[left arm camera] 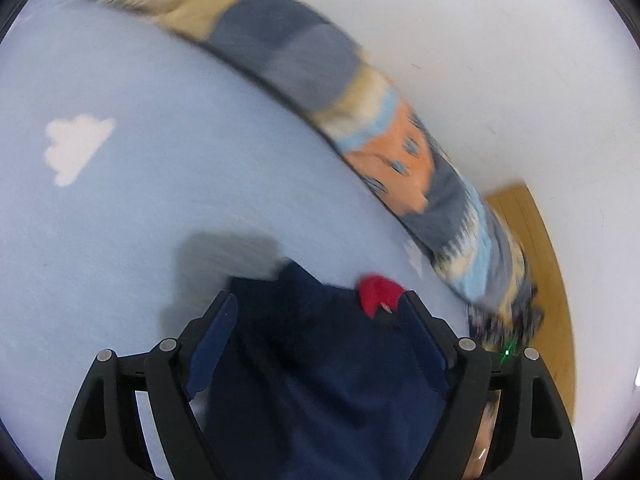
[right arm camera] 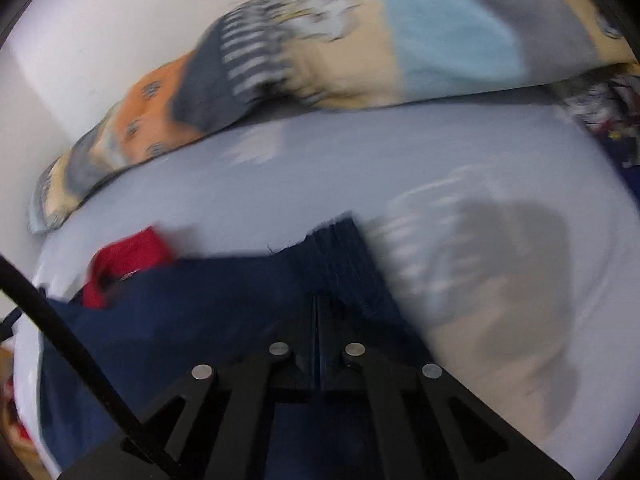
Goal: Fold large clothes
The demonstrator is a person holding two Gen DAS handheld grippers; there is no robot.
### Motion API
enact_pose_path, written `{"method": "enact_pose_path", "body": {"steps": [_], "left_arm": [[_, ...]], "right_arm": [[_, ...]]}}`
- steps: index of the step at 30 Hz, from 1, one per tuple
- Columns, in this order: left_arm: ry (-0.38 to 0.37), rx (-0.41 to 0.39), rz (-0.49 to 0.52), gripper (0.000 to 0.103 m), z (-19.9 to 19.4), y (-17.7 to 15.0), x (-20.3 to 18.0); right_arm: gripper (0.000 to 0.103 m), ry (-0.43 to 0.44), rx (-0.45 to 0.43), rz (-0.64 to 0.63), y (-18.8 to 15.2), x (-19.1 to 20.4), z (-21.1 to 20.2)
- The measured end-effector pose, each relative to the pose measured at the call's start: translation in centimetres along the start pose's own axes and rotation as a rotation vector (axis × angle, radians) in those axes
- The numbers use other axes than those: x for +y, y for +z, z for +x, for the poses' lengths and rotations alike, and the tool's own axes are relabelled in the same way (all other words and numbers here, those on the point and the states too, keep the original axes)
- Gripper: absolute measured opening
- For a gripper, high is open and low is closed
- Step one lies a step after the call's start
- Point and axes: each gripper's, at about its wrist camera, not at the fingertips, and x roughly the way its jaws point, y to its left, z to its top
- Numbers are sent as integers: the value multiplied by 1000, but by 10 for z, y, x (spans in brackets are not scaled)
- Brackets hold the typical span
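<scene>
Left wrist view: left gripper (left arm camera: 318, 300) spread wide, navy garment (left arm camera: 320, 380) lying between and under the fingers (left arm camera: 424, 332), not pinched. Red patch (left arm camera: 378, 289) at the garment's far edge, by the right finger. Garment lies on pale blue sheet (left arm camera: 160, 200) with white cloud print (left arm camera: 76, 146). Patchwork quilt (left arm camera: 312, 76) runs along the white wall (left arm camera: 500, 60). Wooden floor (left arm camera: 548, 264) at right. Everything motion-blurred; no containers.

Right wrist view: right gripper (right arm camera: 318, 300) pressed together, pinching a ribbed edge of the navy garment (right arm camera: 200, 304). Red patch (right arm camera: 128, 258) left. Black cable (right arm camera: 72, 344) crosses the lower left. Quilt (right arm camera: 360, 48) behind, heavy blur; dark patterned cloth at the right edge unreadable.
</scene>
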Motion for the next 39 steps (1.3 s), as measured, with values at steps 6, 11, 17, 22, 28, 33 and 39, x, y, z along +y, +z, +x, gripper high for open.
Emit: {"method": "enact_pose_path", "body": {"steps": [6, 11, 17, 22, 28, 33, 39], "left_arm": [[11, 67, 384, 81, 40, -70, -80], [241, 101, 561, 81, 109, -100, -91], [492, -25, 530, 81, 122, -67, -40], [461, -65, 503, 81, 97, -75, -41], [335, -78, 536, 86, 46, -122, -67], [461, 3, 509, 87, 56, -146, -29], [477, -18, 277, 91, 14, -137, 30]], "right_arm": [[7, 14, -125, -175, -15, 49, -39], [12, 250, 19, -392, -60, 123, -15], [0, 184, 69, -222, -32, 66, 38], [3, 16, -20, -91, -16, 28, 12], [41, 185, -13, -341, -75, 78, -52], [38, 160, 95, -367, -126, 55, -50], [19, 49, 53, -54, -118, -52, -78]]}}
